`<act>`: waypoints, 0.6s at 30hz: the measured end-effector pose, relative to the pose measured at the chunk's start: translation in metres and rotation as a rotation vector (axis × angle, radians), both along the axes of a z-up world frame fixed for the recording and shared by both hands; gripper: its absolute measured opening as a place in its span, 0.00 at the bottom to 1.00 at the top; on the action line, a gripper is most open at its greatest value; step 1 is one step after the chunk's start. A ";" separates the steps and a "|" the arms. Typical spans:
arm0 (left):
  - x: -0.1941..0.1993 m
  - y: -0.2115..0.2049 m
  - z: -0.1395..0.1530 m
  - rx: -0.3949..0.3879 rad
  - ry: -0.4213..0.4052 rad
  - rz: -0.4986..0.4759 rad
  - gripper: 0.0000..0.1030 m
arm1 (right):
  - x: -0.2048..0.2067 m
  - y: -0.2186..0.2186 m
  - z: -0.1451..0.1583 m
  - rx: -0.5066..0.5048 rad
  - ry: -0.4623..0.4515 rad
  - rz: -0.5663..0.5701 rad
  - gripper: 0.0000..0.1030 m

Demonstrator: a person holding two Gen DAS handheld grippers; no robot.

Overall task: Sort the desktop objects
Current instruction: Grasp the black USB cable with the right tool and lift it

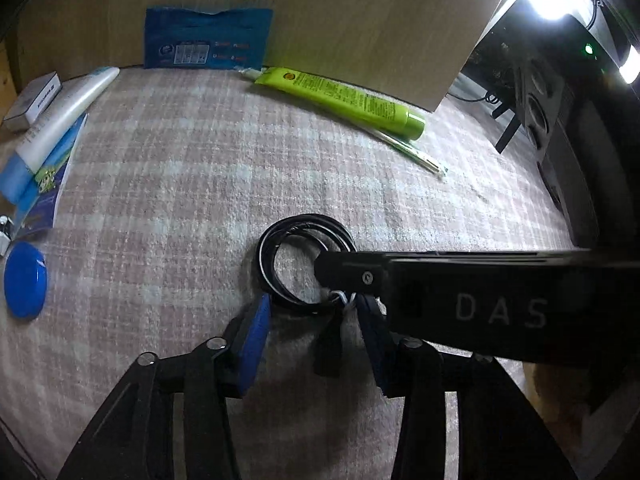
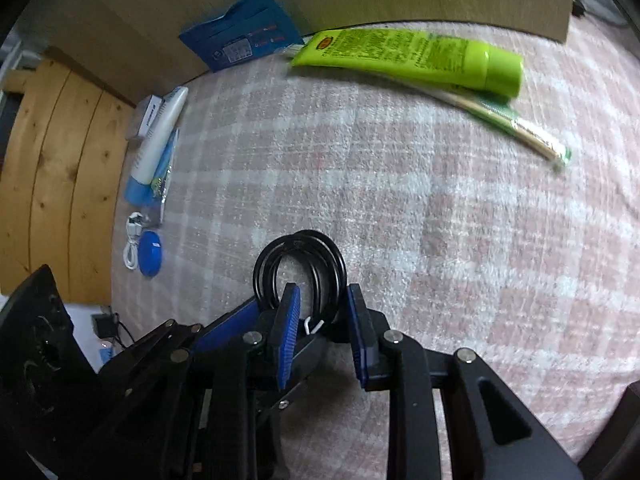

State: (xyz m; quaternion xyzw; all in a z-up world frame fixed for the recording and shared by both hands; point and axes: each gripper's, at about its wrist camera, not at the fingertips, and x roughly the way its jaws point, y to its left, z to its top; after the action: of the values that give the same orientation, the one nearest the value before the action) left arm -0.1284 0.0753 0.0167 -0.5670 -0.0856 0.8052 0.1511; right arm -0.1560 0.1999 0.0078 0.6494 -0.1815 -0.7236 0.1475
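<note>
A coiled black cable point(image 1: 306, 262) lies on the pink checked cloth point(image 1: 200, 184), tied with a white wire twist. My left gripper point(image 1: 316, 312) is open, its blue pads on either side of the coil's near end. My right gripper point(image 2: 320, 300) is open too, its pads on either side of the same coil point(image 2: 300, 268). The right gripper's black finger crosses the left wrist view from the right and reaches the coil. Neither gripper is closed on the cable.
A lime green tube point(image 1: 340, 98) and a wrapped chopstick pair point(image 1: 416, 156) lie at the back right. A blue packet point(image 1: 208, 40) leans on a wooden board. A white tube point(image 1: 64, 114), small box point(image 1: 34, 98), blue round case point(image 1: 26, 280) and white cable point(image 2: 132, 244) lie left.
</note>
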 end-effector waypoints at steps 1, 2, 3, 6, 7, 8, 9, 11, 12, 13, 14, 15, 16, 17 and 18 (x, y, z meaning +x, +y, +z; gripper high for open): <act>0.000 0.000 0.000 0.005 0.001 0.000 0.41 | 0.002 0.001 0.000 -0.003 0.001 -0.003 0.23; -0.001 0.000 0.001 0.013 -0.001 0.000 0.41 | 0.004 0.002 0.000 -0.004 0.002 -0.008 0.23; -0.001 0.000 0.000 0.020 -0.008 -0.003 0.41 | 0.008 0.004 0.001 -0.007 0.004 -0.019 0.23; 0.002 0.003 0.004 0.016 0.000 -0.008 0.41 | 0.016 0.009 0.008 -0.020 0.015 -0.037 0.22; 0.004 0.004 0.007 0.020 0.002 -0.011 0.40 | 0.021 0.011 0.013 -0.019 0.027 -0.038 0.22; 0.005 0.005 0.010 0.022 0.006 -0.015 0.40 | 0.023 0.012 0.016 -0.017 0.036 -0.039 0.22; 0.007 0.007 0.014 0.019 0.015 -0.019 0.40 | 0.026 0.014 0.021 -0.016 0.047 -0.042 0.22; 0.011 0.013 0.024 0.018 0.032 -0.037 0.40 | 0.032 0.019 0.032 -0.019 0.064 -0.051 0.22; 0.013 0.016 0.028 0.018 0.041 -0.043 0.40 | 0.034 0.023 0.037 -0.023 0.071 -0.061 0.22; 0.016 0.019 0.032 0.024 0.048 -0.053 0.40 | 0.037 0.027 0.042 -0.033 0.076 -0.073 0.22; 0.018 0.024 0.036 0.034 0.053 -0.065 0.40 | 0.041 0.031 0.045 -0.045 0.080 -0.081 0.22; 0.020 0.027 0.040 0.041 0.057 -0.076 0.39 | 0.043 0.037 0.050 -0.046 0.090 -0.092 0.22; 0.023 0.034 0.044 0.042 0.064 -0.093 0.38 | 0.048 0.042 0.055 -0.040 0.102 -0.104 0.22; 0.026 0.042 0.049 0.036 0.075 -0.111 0.38 | 0.052 0.047 0.058 -0.039 0.109 -0.116 0.22; 0.028 0.048 0.052 0.031 0.084 -0.124 0.38 | 0.057 0.055 0.061 -0.042 0.112 -0.133 0.22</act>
State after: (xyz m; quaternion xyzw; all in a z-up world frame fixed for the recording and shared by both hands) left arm -0.0999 0.1229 0.0685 -0.5345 -0.0563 0.8159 0.2131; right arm -0.0993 0.2547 0.0691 0.5910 -0.2309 -0.7631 0.1229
